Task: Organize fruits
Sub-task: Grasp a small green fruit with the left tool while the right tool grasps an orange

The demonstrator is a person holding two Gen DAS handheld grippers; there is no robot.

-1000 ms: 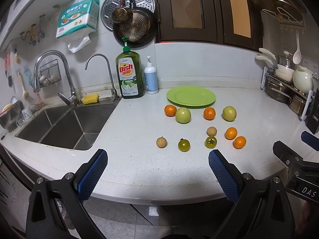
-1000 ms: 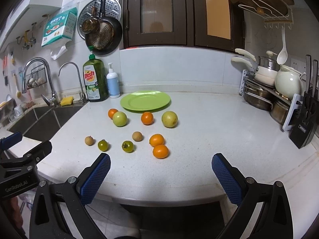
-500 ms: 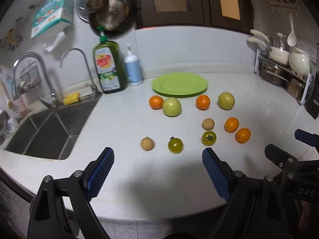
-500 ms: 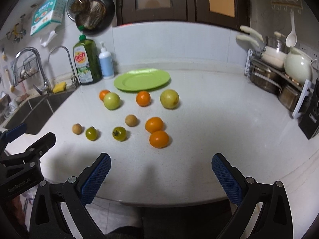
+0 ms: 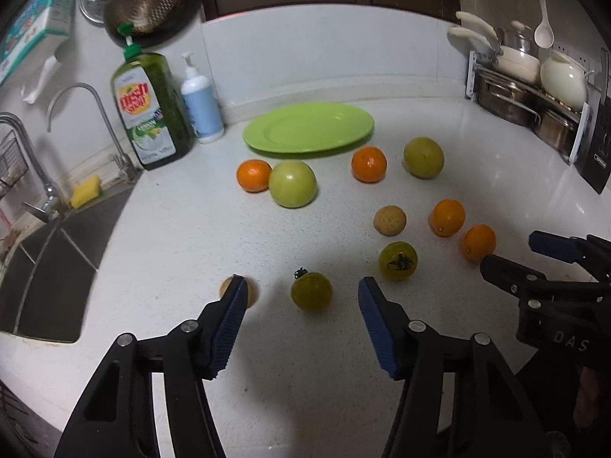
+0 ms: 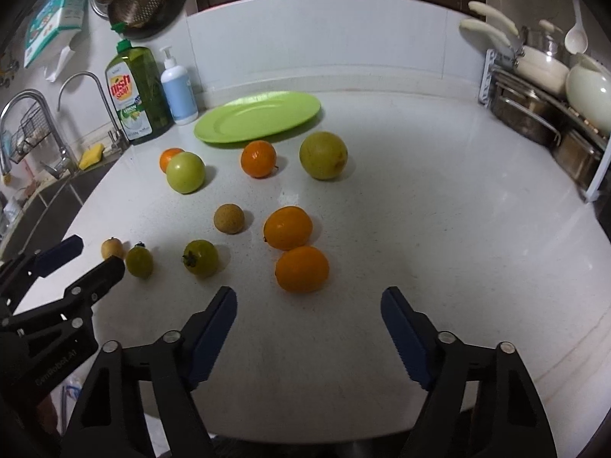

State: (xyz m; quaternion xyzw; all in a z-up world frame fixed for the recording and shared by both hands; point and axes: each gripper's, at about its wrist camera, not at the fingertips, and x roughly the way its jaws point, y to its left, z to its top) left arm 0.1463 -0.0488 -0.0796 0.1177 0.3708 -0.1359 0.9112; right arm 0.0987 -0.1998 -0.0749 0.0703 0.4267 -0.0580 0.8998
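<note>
My left gripper [image 5: 301, 294] is spread wide around the small round green tomato [image 5: 311, 291] on the white speckled tabletop [image 5: 172, 229]. I'd lower, centre, then squeeze gently. My right gripper [image 6: 308, 301] is released too, just short of the nearest smooth orange citrus [image 6: 301, 269].

1. We are seeing the plate [image 5: 309, 128] lying at the back of the worktop [image 5: 172, 236], with two bottles [image 5: 152, 107] standing to its left.
2. The fruits [image 5: 293, 184] are lying scattered in front of the plate.
3. The sink [image 5: 46, 267] is sitting left of the worktop.
4. A rack of pots [image 5: 527, 87] is standing at the far right.
</note>
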